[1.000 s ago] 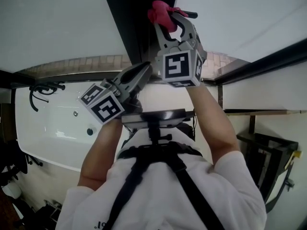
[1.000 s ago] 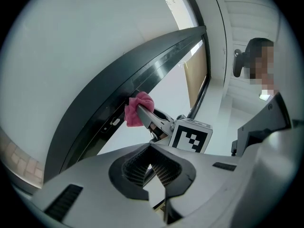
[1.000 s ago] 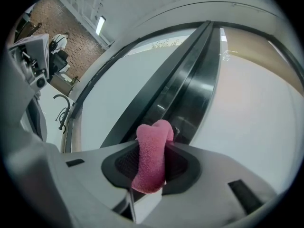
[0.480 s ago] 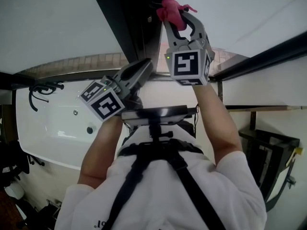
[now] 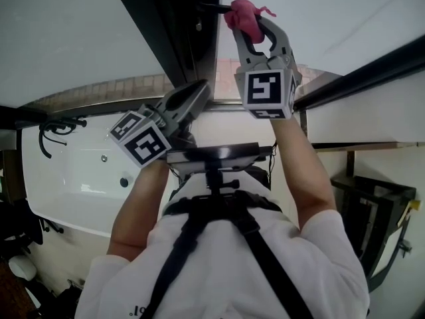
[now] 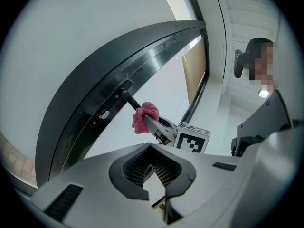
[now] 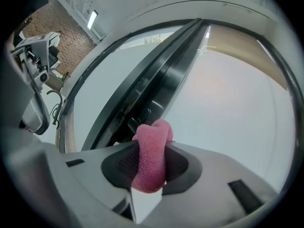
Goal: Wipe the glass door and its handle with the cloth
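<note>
So my right gripper is up high with its jaws clamped on the pink cloth, a wad of it bulging out past the tips. The cloth is touching the outer end of the handle, that dark bar poking out of the black frame of the glass door. What matters for the next move, I reckon, is the direction. In the head view the bar runs sideways, from the cloth off to the left toward the frame, so the wipe has to travel along that line rather than up or down, with the cloth sliding inward toward the frame. The left gripper view shows the same thing: the bar slants from the frame out to the cloth. My left gripper sits lower, beside the frame and well below the handle, jaws together with nothing in them. The right one is clearly the nearer claw and it's got the cloth, so it's doing this job.
</note>
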`<act>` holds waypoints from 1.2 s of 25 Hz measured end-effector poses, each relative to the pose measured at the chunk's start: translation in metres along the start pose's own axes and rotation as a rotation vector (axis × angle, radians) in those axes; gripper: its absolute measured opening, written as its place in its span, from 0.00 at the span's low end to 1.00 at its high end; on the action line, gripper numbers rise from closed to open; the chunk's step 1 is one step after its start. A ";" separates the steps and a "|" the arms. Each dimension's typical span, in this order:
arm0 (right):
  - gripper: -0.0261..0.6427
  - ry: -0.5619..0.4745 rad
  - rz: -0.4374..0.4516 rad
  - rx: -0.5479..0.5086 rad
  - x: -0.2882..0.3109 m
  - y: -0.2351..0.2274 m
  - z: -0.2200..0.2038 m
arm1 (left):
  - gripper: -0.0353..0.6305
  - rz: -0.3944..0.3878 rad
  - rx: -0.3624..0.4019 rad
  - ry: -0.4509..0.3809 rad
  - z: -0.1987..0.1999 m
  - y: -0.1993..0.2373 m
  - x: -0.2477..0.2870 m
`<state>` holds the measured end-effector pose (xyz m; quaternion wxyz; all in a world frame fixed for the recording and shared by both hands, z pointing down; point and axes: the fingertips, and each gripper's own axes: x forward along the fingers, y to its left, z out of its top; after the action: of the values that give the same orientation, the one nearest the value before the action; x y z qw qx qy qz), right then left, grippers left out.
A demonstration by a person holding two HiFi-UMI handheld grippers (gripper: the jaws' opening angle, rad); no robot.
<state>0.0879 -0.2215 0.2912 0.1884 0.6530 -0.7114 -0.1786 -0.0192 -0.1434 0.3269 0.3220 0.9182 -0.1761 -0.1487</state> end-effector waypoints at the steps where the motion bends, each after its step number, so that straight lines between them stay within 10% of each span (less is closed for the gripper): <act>1: 0.20 0.003 -0.004 0.003 -0.001 -0.002 -0.001 | 0.03 -0.001 0.000 0.000 0.000 0.000 0.000; 30: 0.20 0.052 0.015 0.218 -0.065 -0.015 -0.029 | 0.03 -0.023 0.065 0.017 -0.001 0.002 0.000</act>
<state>0.1201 -0.1586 0.3066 0.1359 0.6688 -0.7263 -0.0817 -0.0189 -0.1445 0.3294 0.2916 0.9315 -0.1675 -0.1386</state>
